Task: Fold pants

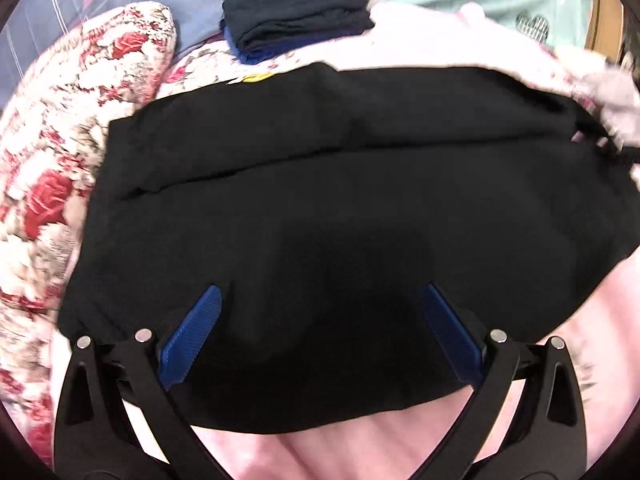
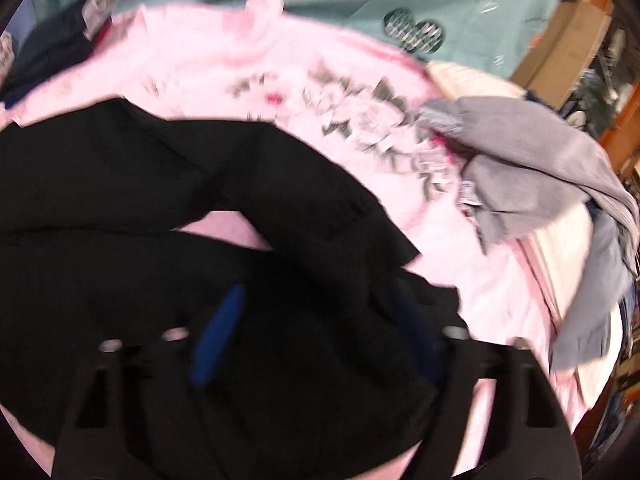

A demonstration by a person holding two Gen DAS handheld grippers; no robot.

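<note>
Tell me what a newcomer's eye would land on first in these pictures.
First, the black pants spread wide across the middle of the pink sheet, with the left hand-held gripper open just above their near edge. Next, the red-and-white floral pillow at the left and the folded dark clothes behind the pants. In the right wrist view, a crumpled grey garment lies at the right.

Black pants [image 1: 340, 200] on a pink sheet [image 1: 360, 456], beside a red-and-white rose-patterned pillow [image 1: 80, 100].

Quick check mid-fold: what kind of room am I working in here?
Most likely a bedroom, working on a bed: the black pants lie on a pink sheet, beside a floral pillow and a folded dark stack.
</note>
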